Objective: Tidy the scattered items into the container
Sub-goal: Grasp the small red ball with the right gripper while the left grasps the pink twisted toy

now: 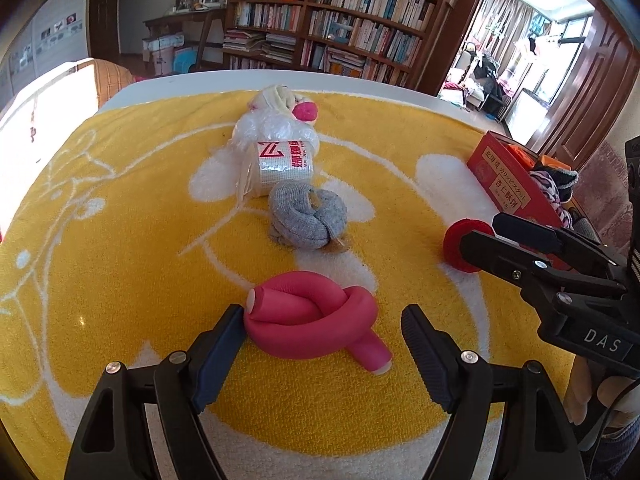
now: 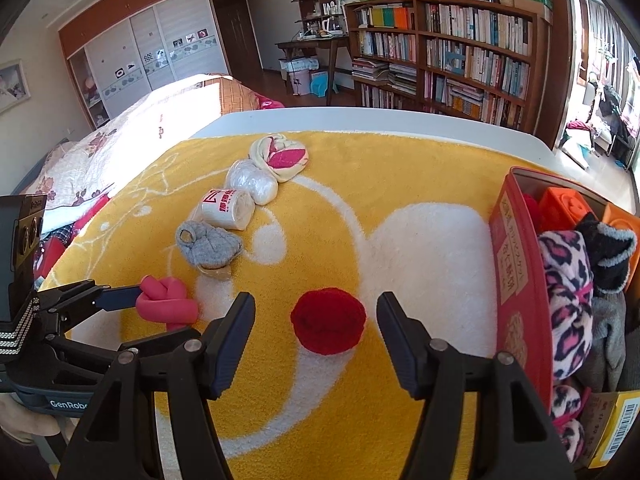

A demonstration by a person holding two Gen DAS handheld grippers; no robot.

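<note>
Left gripper (image 1: 322,344) open, straddling knotted pink foam tube (image 1: 316,320) near towel's front edge; right gripper (image 2: 316,340) open around red disc (image 2: 328,320) beside red box (image 2: 516,264); both poised for pickup.

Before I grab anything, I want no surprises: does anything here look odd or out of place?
Nothing looks damaged or spilled. Only the untidied items stand out: the knotted pink foam roller, red knitted ball, grey sock bundle and wrapped rolls lie loose on the yellow towel, outside the red box.
</note>
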